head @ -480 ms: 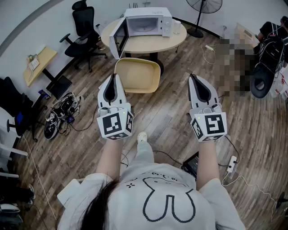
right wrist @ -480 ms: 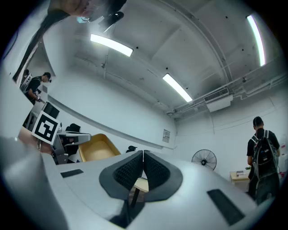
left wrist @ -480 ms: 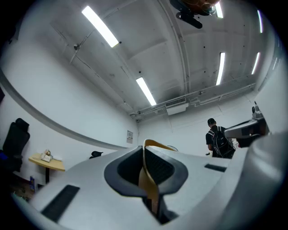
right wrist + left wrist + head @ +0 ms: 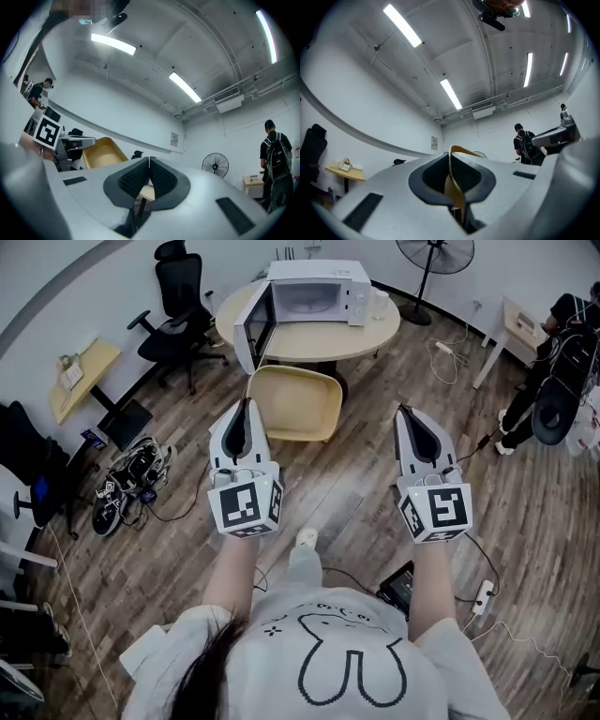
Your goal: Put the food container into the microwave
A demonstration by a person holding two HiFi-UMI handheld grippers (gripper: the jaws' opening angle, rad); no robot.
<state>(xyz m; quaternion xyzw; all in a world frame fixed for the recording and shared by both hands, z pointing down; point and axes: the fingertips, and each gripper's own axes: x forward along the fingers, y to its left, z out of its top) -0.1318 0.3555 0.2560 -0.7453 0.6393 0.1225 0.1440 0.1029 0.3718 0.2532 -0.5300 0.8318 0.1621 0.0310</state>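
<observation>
A round table stands on a wood floor, seen steeply from above. On it sits a white microwave, its door swung open to the left. Nearer the person, short of the table, a tan food container hides the table's base. The left tool pinches its left rim, which shows only as a thin edge in the left gripper view. The right tool, pressed together on nothing, hangs well apart to the right.

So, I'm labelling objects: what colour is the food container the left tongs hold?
Pale yellow food container; the head view shows it best.
</observation>
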